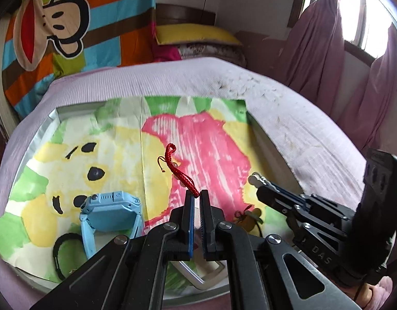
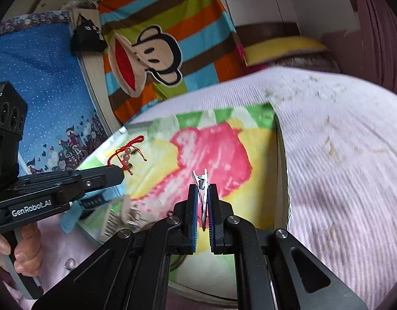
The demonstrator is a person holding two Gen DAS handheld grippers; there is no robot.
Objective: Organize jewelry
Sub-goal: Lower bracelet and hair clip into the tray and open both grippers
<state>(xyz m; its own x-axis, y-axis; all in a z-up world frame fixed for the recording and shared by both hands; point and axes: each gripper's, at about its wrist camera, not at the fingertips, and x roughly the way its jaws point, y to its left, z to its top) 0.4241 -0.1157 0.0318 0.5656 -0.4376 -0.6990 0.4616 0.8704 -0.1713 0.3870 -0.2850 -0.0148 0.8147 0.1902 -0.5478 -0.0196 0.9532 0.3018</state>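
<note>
Tongs (image 1: 196,195) clamped — red bracelet (image 1: 176,166)

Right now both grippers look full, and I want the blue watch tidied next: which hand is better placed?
Left, probably. The blue watch lies just beside the left gripper, though it must first drop its red bracelet. The right gripper holds a metal clip farther off.

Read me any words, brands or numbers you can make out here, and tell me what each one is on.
"GenRobot.AI": on the side of the left gripper, white letters, right wrist view.
"DAS": on the body of the right gripper, left wrist view; it may run on, cut off at the edge.
White print on the black bag: too blurred to read.
</note>
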